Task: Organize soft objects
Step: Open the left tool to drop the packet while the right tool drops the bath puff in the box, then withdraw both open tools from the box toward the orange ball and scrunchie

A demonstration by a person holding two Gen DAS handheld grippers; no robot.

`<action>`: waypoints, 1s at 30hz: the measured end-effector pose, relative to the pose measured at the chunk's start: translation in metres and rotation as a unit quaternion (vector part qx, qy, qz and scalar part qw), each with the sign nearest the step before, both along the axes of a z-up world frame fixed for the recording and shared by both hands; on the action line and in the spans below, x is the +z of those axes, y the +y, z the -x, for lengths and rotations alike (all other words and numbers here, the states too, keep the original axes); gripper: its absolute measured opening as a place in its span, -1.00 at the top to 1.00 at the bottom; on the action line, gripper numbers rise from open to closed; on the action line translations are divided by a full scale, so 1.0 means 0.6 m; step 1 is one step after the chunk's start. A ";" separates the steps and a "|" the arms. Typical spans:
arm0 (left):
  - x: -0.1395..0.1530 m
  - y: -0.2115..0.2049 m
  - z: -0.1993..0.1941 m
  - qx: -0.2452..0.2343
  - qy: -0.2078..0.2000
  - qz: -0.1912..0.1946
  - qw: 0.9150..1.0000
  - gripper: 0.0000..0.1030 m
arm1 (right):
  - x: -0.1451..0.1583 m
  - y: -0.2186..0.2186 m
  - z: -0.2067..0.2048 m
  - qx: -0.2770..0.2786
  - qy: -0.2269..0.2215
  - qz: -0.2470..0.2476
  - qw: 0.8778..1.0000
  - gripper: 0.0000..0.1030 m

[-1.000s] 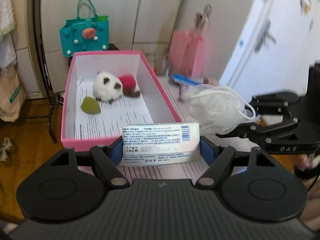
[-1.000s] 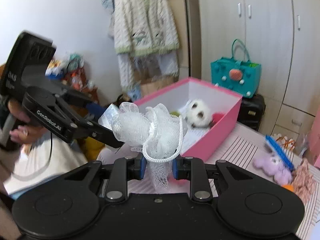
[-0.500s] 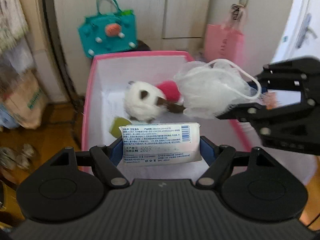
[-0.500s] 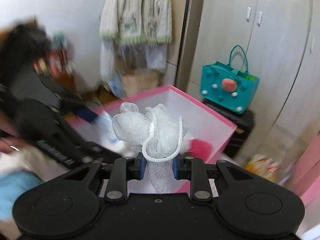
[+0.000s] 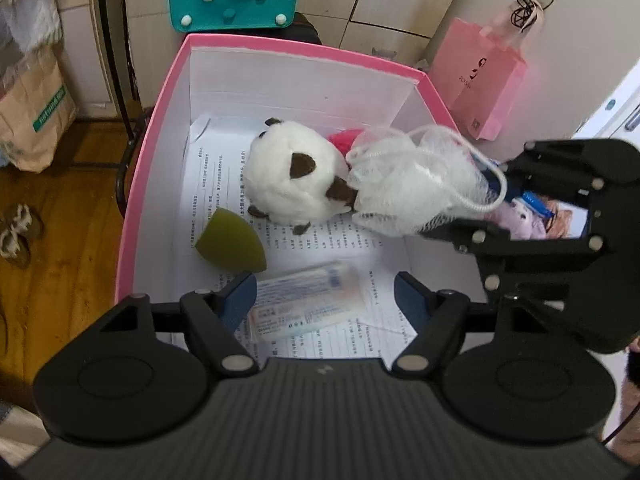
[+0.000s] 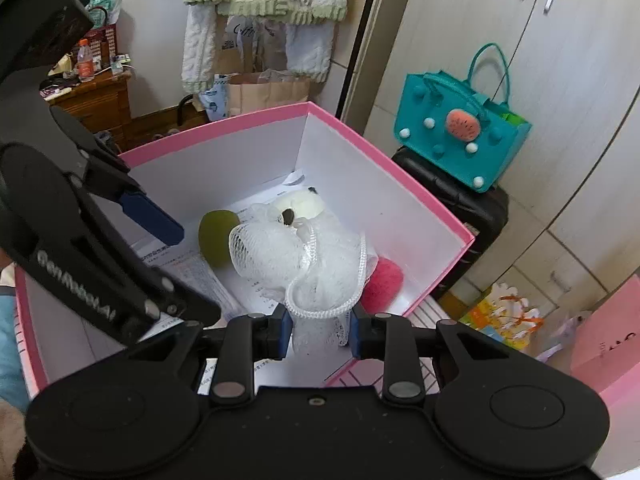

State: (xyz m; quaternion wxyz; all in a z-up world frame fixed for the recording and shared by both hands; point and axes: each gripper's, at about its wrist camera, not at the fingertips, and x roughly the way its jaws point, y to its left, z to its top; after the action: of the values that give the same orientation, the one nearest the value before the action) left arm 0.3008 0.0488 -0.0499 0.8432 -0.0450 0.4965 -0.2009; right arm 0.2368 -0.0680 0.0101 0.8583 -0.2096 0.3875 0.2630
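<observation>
Since a second ago you have brought both tools over the pink box point(image 5: 160, 128), and the tissue pack point(image 5: 306, 304) that sat clamped in your left gripper point(image 5: 325, 300) now lies loose on the printed paper point(image 5: 224, 184) at the near end of the box floor. Your left gripper's jaws stand spread, with the pack below them and neither blue pad pressing on it.

Your right gripper point(image 6: 322, 330) has just been opening its jaws. The white mesh sponge point(image 6: 296, 256) is still between them, its netted tail hanging in the gap, but the pads look clear of it on both sides. The sponge's bulk hangs over the inside of the box, just above the white plush toy point(image 5: 294, 176) and the red puff point(image 6: 382, 284).

The green sponge wedge point(image 5: 230, 242) rests on the paper beside the plush toy, toward the left wall. Behind the box a teal bag point(image 6: 460, 136) sits on a black case point(image 6: 452, 196).
</observation>
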 end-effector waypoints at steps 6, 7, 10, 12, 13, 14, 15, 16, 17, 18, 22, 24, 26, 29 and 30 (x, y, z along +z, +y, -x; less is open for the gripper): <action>0.017 -0.011 0.023 -0.003 -0.051 -0.024 0.998 -0.47 | -0.007 0.005 -0.003 0.016 0.015 -0.001 1.000 0.05; 0.025 -0.011 0.030 -0.005 -0.062 -0.025 0.998 -0.47 | -0.007 0.005 -0.004 0.009 0.013 0.003 1.000 -0.01; 0.043 -0.008 0.052 -0.006 -0.093 -0.032 0.995 -0.48 | 0.001 -0.003 -0.001 -0.005 0.008 -0.019 1.000 -0.21; 0.055 -0.004 0.064 -0.009 -0.098 -0.027 0.995 -0.48 | 0.014 -0.013 0.011 -0.024 -0.005 -0.043 0.999 -0.29; 0.060 -0.001 0.072 -0.012 -0.099 -0.023 0.995 -0.48 | 0.020 -0.018 0.020 -0.024 -0.009 -0.056 0.998 -0.30; 0.066 0.001 0.081 -0.015 -0.102 -0.020 0.995 -0.48 | 0.026 -0.023 0.029 -0.026 -0.012 -0.069 0.997 -0.30; 0.072 0.003 0.090 -0.018 -0.105 -0.018 0.994 -0.48 | 0.033 -0.030 0.040 -0.030 -0.012 -0.085 0.996 -0.31; 0.079 0.004 0.101 -0.021 -0.111 -0.019 0.993 -0.48 | 0.038 -0.036 0.048 -0.034 -0.011 -0.097 0.995 -0.31; 0.084 0.005 0.111 -0.023 -0.117 -0.021 0.993 -0.48 | 0.043 -0.041 0.058 -0.038 -0.010 -0.108 0.993 -0.31; 0.090 0.007 0.123 -0.026 -0.123 -0.023 0.992 -0.48 | 0.049 -0.047 0.070 -0.039 -0.009 -0.119 0.992 -0.31; 0.112 0.012 0.167 -0.035 -0.143 -0.030 0.989 -0.49 | 0.066 -0.059 0.114 -0.040 -0.008 -0.141 0.989 -0.31; 0.122 0.013 0.189 -0.043 -0.153 -0.038 0.987 -0.49 | 0.076 -0.061 0.135 -0.035 -0.011 -0.149 0.988 -0.31; 0.132 0.012 0.212 -0.050 -0.160 -0.042 0.985 -0.50 | 0.085 -0.063 0.154 -0.032 -0.011 -0.154 0.987 -0.31; 0.149 0.013 0.242 -0.064 -0.168 -0.043 0.983 -0.50 | 0.101 -0.064 0.185 -0.025 -0.017 -0.160 0.987 -0.31; 0.156 0.012 0.253 -0.068 -0.171 -0.044 0.982 -0.50 | 0.108 -0.064 0.196 -0.022 -0.019 -0.162 0.986 -0.31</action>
State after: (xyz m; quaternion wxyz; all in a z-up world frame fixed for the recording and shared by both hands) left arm 0.1489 0.0562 0.0435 0.9015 0.0608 0.3550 -0.2401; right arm 0.1192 -0.1061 0.0747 0.8938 -0.0641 0.3278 0.2991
